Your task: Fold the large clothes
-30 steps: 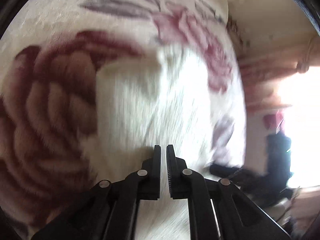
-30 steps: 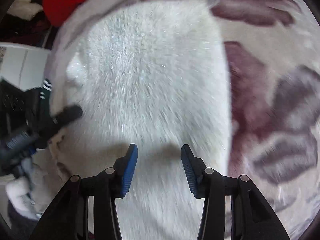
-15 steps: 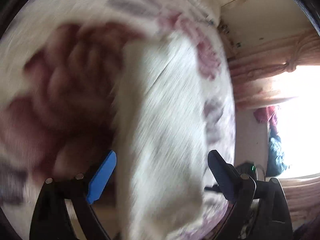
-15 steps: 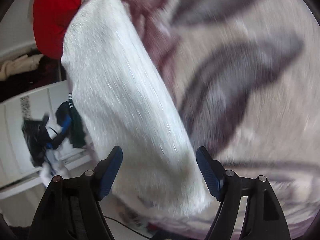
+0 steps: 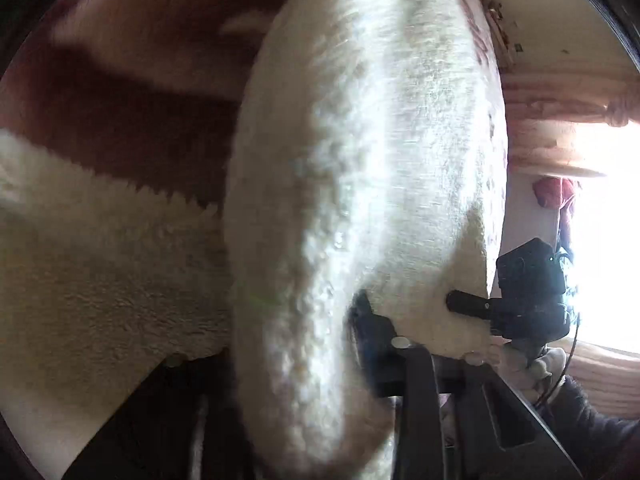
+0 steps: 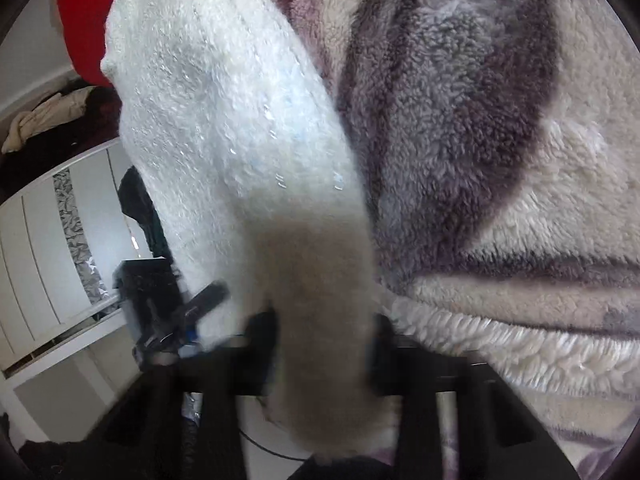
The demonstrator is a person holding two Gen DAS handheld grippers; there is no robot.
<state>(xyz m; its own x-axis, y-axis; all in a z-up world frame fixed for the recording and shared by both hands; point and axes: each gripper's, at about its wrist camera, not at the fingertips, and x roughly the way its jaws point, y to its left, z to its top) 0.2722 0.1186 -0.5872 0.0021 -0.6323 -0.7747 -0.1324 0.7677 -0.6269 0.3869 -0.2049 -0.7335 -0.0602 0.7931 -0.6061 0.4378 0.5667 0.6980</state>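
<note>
The white fuzzy garment (image 5: 360, 200) lies folded into a long narrow band on a floral fleece blanket (image 6: 500, 140), near the blanket's near edge. Its near end sits inside both tools.

Left gripper (image 5: 320, 340): jaws closing, with a thick fold of the garment between them. Only the right finger shows; the left one is buried under the pile. Pads appear to press on the cloth, so the grip reads as clenched on the garment.

Right gripper (image 6: 324, 344): jaws closing, the garment's end filling the gap between both dark fingers and bulging below them toward the camera. It reads as grasping the garment.

In the right wrist view the left gripper (image 6: 180, 312) shows at the garment's left edge. In the left wrist view the right gripper (image 5: 520, 300) meets the right edge.

A red cloth (image 6: 84, 20) lies at the far left.
</note>
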